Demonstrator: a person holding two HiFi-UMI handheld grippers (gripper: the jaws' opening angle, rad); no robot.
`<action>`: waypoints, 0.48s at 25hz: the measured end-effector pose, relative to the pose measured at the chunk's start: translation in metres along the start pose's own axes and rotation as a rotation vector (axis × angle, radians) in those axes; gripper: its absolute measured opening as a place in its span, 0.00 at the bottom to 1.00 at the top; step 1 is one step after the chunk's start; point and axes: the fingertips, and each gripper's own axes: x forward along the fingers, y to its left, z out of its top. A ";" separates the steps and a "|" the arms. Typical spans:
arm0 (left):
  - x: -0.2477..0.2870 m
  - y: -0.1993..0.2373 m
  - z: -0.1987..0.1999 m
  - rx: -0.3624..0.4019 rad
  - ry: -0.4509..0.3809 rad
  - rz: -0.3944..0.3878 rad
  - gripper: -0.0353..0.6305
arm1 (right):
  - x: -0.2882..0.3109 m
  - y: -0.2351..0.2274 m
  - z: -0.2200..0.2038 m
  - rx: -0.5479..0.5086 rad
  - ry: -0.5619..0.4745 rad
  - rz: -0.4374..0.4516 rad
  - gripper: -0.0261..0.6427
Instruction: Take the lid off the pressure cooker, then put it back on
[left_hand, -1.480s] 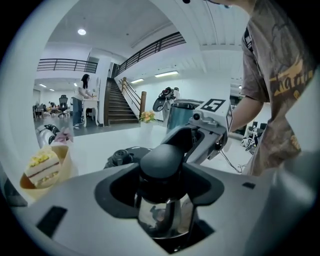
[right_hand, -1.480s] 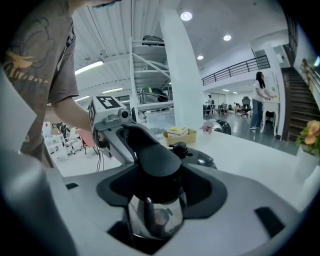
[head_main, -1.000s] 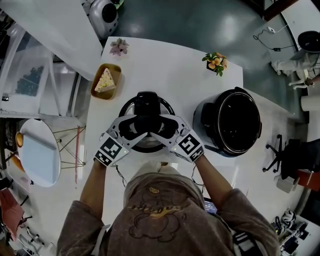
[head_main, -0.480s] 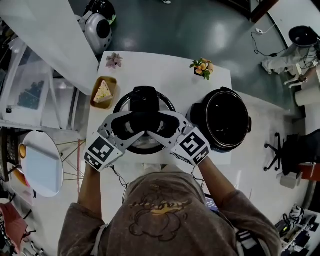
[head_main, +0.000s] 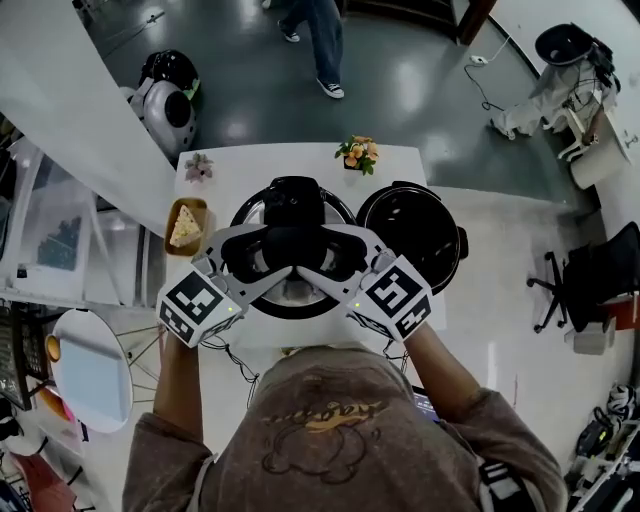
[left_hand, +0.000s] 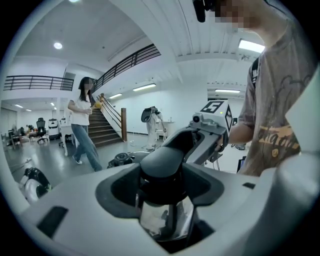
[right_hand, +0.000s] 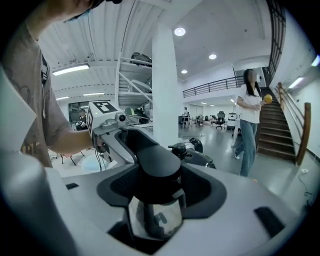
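The left gripper (head_main: 262, 256) and right gripper (head_main: 330, 256) are both clamping the black handle (head_main: 293, 200) of the round steel lid (head_main: 290, 300), holding it aloft beside the open black cooker pot (head_main: 448, 262), so only refitting is remaining.

The desk (head_main: 300, 160) is white, and its back edge is round. At the back left sits a little pot of pink flowers (head_main: 198, 167). At the back right sits a little pot of orange flowers (head_main: 358, 152). On the left side lies a brown wooden tray (head_main: 172, 245) with a slice of cake (head_main: 185, 225) on it. On the right stands a big black cooker pot (head_main: 415, 232), open at the top.
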 end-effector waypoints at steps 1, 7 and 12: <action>0.007 -0.001 0.005 0.008 -0.003 -0.011 0.45 | -0.007 -0.006 0.000 0.001 -0.001 -0.016 0.43; 0.053 -0.013 0.037 0.058 -0.017 -0.100 0.45 | -0.050 -0.042 -0.003 0.021 -0.014 -0.119 0.43; 0.095 -0.027 0.056 0.100 -0.020 -0.186 0.45 | -0.087 -0.070 -0.016 0.058 -0.019 -0.212 0.43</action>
